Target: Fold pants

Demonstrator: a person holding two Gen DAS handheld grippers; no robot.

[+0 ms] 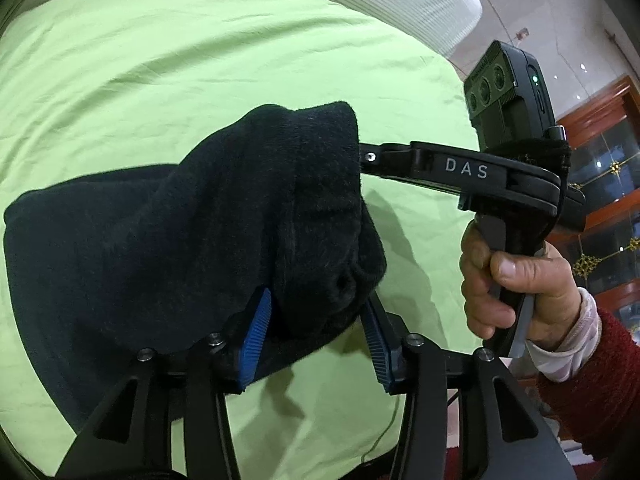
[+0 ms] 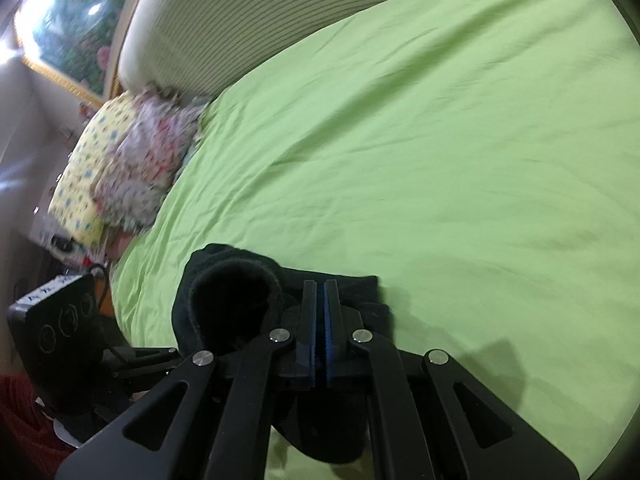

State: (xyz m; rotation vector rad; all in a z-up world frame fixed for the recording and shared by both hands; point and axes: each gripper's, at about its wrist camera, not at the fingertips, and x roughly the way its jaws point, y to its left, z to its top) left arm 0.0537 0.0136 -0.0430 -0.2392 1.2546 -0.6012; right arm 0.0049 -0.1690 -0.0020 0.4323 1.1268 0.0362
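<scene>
Reading "DAS" in white letters, right gripper (image 1: 362,152) side.

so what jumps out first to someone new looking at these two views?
The black fleece pants, bunched in a dark heap against the bright green bedsheet, fill the left wrist view. The left gripper has its blue pads spread with a fold of the fabric between them, while the right gripper is shut on another part of the pants. At the bed's far left in the right wrist view lie floral patterned pillows.
</scene>
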